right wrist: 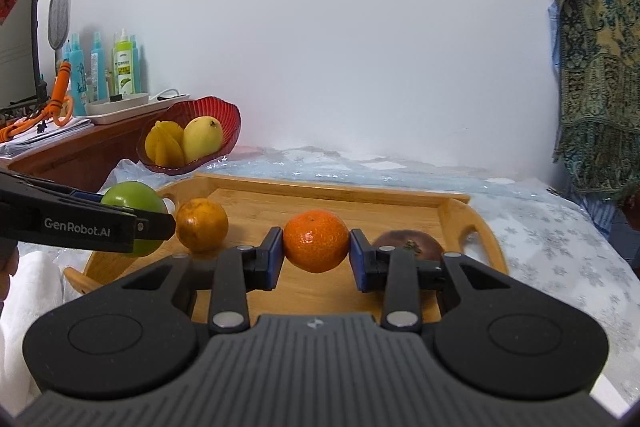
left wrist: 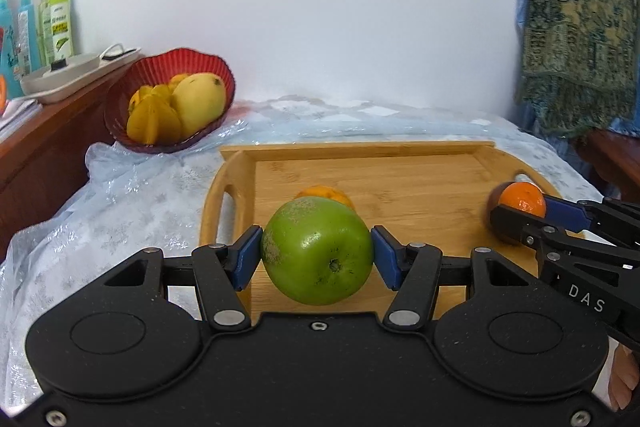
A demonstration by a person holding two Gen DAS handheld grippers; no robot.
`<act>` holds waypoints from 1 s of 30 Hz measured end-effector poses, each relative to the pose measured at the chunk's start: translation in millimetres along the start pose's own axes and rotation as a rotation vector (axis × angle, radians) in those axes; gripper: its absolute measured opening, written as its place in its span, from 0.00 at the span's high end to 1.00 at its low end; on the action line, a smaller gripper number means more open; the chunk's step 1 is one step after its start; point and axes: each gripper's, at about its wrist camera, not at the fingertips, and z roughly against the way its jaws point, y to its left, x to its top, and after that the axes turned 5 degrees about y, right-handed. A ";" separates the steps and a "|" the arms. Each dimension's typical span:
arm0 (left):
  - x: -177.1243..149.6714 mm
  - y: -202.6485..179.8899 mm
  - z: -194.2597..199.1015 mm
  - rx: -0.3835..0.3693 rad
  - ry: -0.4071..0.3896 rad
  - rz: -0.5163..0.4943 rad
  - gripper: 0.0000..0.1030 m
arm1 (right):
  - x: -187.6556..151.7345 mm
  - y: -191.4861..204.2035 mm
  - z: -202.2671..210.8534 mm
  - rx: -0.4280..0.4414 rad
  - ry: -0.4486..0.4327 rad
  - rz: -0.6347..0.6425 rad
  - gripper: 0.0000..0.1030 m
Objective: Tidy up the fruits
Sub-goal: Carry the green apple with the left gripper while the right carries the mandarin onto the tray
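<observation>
Nearest in the left wrist view, the left gripper (left wrist: 317, 254) is closed about halfway on a green apple (left wrist: 317, 250), its blue pads (left wrist: 249, 257) pressing the fruit's two sides; the apple is clear of the wooden tray (left wrist: 400, 163) beneath it. Nearest in the right wrist view, the right gripper (right wrist: 316, 253) is closed narrowly on a bright orange tangerine (right wrist: 316, 241), also clamped from both sides above the tray (right wrist: 320, 191). Each gripper shows at the edge of the other's view: the right gripper (left wrist: 524, 215) with its tangerine (left wrist: 522, 199) at the right, the left gripper (right wrist: 160, 219) with the apple (right wrist: 134, 201) at the left. On the tray, behind the apple, lies a duller orange (left wrist: 324, 193); the right wrist view shows it (right wrist: 202, 225) left of the tangerine, and a dark brown fruit (right wrist: 412, 245) right of it. The tray rests on a pale blue tablecloth (left wrist: 140, 195). Farther back at the left, a red bowl (left wrist: 224, 75) holds a mango (left wrist: 198, 103) and yellow starfruit (left wrist: 154, 121). Beyond it, bottles (right wrist: 124, 67) stand on a wooden cabinet (right wrist: 92, 151) against the white wall. A patterned cloth (right wrist: 596, 67) hangs at the far right.
</observation>
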 end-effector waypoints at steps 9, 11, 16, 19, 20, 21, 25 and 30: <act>20.5 9.7 -22.7 0.001 -0.010 0.005 0.45 | 14.7 4.6 -27.6 0.007 0.021 0.001 0.61; 30.8 11.3 -28.5 -0.007 -0.017 0.006 0.45 | 20.3 2.9 -34.1 0.009 0.029 -0.012 0.61; 56.1 17.3 -48.1 -0.002 -0.017 0.024 0.45 | 34.7 2.9 -57.6 0.021 0.072 -0.014 0.62; 69.3 19.0 -62.4 0.015 0.008 0.032 0.45 | 39.5 2.3 -73.3 0.025 0.106 -0.015 0.61; 72.4 19.4 -67.2 0.020 0.019 0.034 0.45 | 41.4 1.5 -78.8 0.026 0.119 -0.021 0.61; 75.1 19.6 -71.9 0.024 0.030 0.035 0.45 | 43.2 0.4 -83.8 0.029 0.132 -0.029 0.61; 80.4 23.1 -90.0 0.041 0.074 0.044 0.45 | 49.5 -2.6 -101.1 0.030 0.174 -0.055 0.62; 80.3 27.1 -106.7 0.046 0.132 0.052 0.45 | 54.1 0.7 -121.8 0.012 0.210 -0.041 0.61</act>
